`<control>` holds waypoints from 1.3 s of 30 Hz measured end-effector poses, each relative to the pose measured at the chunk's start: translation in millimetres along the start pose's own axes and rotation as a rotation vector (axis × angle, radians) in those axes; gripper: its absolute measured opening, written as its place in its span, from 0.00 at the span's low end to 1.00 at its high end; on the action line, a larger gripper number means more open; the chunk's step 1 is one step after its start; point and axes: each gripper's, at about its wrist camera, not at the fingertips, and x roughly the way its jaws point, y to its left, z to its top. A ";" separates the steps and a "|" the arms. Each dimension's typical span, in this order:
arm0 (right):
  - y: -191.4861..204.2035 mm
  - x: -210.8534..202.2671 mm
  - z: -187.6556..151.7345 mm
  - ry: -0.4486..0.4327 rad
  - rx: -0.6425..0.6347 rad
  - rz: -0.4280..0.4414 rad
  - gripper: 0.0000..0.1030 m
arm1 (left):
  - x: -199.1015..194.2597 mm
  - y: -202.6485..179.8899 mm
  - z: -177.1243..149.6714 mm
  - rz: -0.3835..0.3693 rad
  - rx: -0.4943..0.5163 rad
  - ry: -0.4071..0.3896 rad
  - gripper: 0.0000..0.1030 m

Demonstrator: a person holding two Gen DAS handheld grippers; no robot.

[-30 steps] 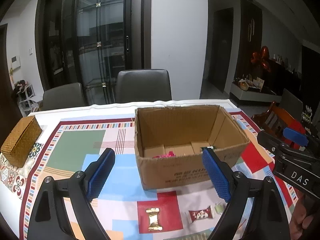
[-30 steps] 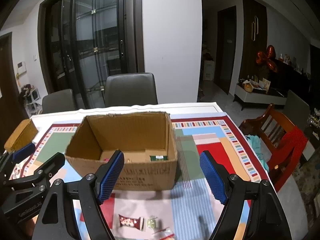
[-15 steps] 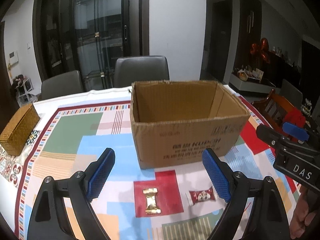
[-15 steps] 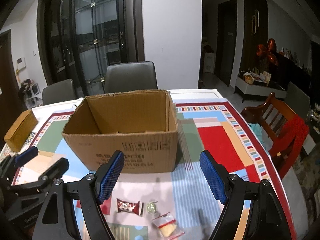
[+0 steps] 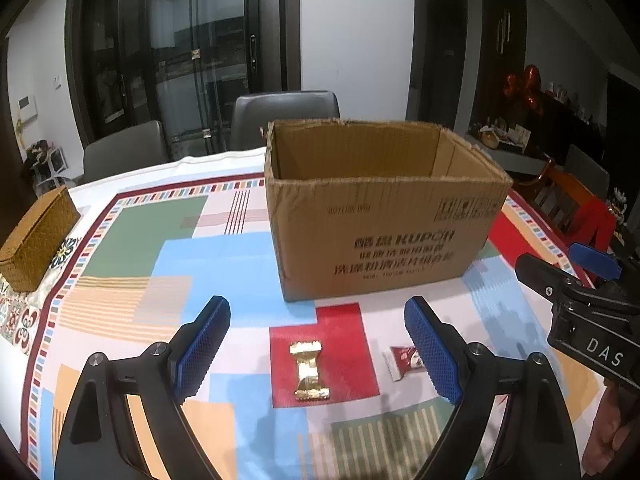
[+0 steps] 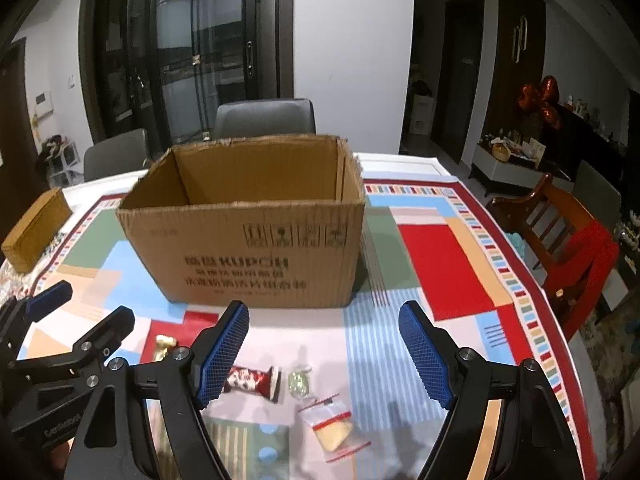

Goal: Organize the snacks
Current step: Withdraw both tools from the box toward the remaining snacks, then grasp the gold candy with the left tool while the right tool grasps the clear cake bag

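Observation:
An open cardboard box point(image 5: 384, 216) stands mid-table; it also shows in the right wrist view point(image 6: 248, 252). In front of it lie a gold-wrapped candy point(image 5: 308, 372), a red-wrapped candy point(image 5: 404, 362), a small green candy point(image 6: 299, 381) and a clear zip bag with yellowish contents point(image 6: 330, 426). The red candy point(image 6: 252, 382) and the gold candy point(image 6: 164, 346) also show in the right wrist view. My left gripper point(image 5: 316, 348) is open and empty above the gold candy. My right gripper point(image 6: 322, 354) is open and empty above the green candy.
A woven brown box point(image 5: 36, 244) sits at the table's left edge. Grey chairs point(image 5: 284, 120) stand behind the table, and a wooden chair with red cloth point(image 6: 576, 240) stands at the right. A colourful patchwork cloth point(image 5: 168, 248) covers the table.
Both grippers have pulled back from the box and dropped lower toward the table. The box's inside is no longer visible, and the loose snacks in front now sit between the fingers.

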 end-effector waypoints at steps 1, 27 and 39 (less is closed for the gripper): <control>1.3 1.7 -2.9 0.006 -0.004 0.000 0.76 | 1.4 0.6 -2.4 0.001 -0.001 0.005 0.87; 0.7 43.3 -69.8 0.156 -0.031 -0.059 0.70 | 43.3 5.7 -54.8 0.020 -0.006 0.099 0.86; 1.1 54.5 -90.1 0.221 -0.018 -0.057 0.70 | 60.3 10.3 -62.6 0.029 -0.044 0.128 0.77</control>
